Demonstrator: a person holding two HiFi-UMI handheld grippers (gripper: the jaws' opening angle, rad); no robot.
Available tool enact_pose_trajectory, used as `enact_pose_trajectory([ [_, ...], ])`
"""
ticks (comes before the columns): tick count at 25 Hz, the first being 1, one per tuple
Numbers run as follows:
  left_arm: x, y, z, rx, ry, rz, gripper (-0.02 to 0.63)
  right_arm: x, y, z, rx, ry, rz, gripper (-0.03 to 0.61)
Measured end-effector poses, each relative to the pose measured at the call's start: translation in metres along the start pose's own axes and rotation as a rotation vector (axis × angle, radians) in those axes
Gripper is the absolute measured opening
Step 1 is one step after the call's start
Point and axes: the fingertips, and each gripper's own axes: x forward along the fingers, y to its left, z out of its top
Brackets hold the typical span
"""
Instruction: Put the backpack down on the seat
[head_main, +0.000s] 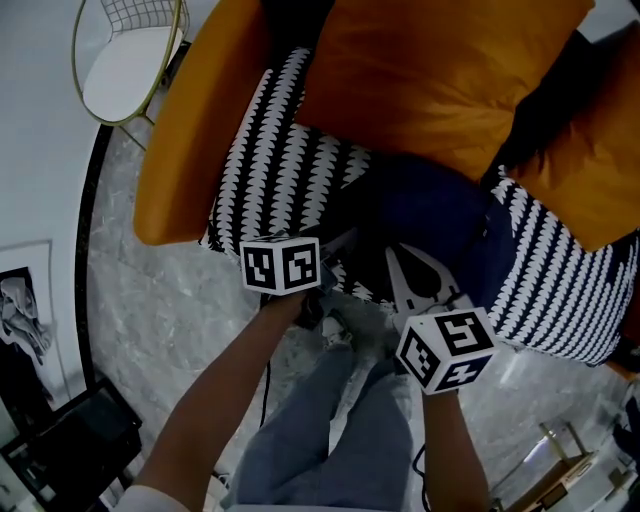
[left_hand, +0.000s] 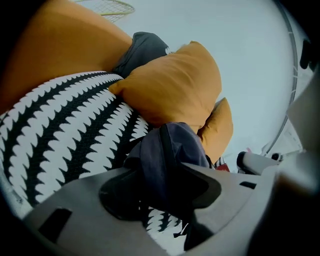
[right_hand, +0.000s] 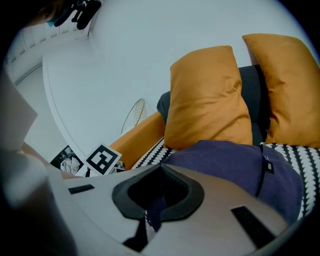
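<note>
Well, at lower left your left tool stands open, with dark backpack fabric between its parted jaws. Mid-frame, the backpack rests on the black-and-white striped seat, just below the orange cushion. At lower right, your right tool is closed, pinching a backpack strap.

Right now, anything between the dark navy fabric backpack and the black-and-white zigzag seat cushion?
Nothing visible: the dark navy fabric backpack already looks set on the black-and-white zigzag seat cushion, in front of an orange pillow.
</note>
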Motion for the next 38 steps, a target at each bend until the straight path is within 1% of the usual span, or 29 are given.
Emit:
enact_pose_trajectory([
  [3,-0.012,-0.002,-0.012,0.052,0.009,0.081,0.242,-0.021,0.007,-0.005,-0.002,-0.004,-0.005,0.002],
  [5,-0.023,-0.015,-0.024,0.074,0.016,0.112,0.266,-0.045,0.012,-0.008,-0.004,-0.008,-0.014,0.002],
  [7,-0.029,-0.027,-0.029,0.077,0.013,0.107,0.268,-0.058,0.015,-0.008,-0.004,-0.013,-0.018,0.002],
  [9,-0.032,-0.030,-0.021,0.073,0.004,0.111,0.268,-0.056,0.015,0.002,-0.005,-0.012,-0.016,0.002],
  [12,-0.037,-0.033,0.000,0.075,-0.012,0.144,0.269,-0.052,0.018,0.024,-0.018,-0.003,-0.015,0.002],
  [15,-0.041,-0.024,0.002,0.076,-0.007,0.165,0.270,-0.047,0.023,0.026,-0.017,0.000,-0.010,0.002],
  [18,-0.048,-0.015,-0.001,0.057,-0.001,0.166,0.270,-0.042,0.030,0.020,-0.017,0.002,-0.004,0.002],
  [22,-0.061,-0.022,-0.005,0.055,-0.006,0.165,0.269,-0.052,0.040,0.022,-0.020,-0.005,-0.003,0.002],
  [26,-0.069,-0.031,-0.009,0.047,-0.017,0.167,0.268,-0.063,0.039,0.023,-0.018,-0.012,-0.001,0.002],
  [33,-0.102,-0.059,-0.006,0.060,-0.065,0.170,0.268,-0.086,0.052,0.033,-0.012,-0.019,-0.009,0.002],
  [36,-0.115,-0.080,0.002,0.076,-0.091,0.152,0.267,-0.097,0.062,0.047,-0.024,-0.029,-0.012,0.002],
  [38,-0.124,-0.100,0.012,0.101,-0.108,0.136,0.267,-0.105,0.070,0.059,-0.037,-0.037,-0.012,0.002],
])
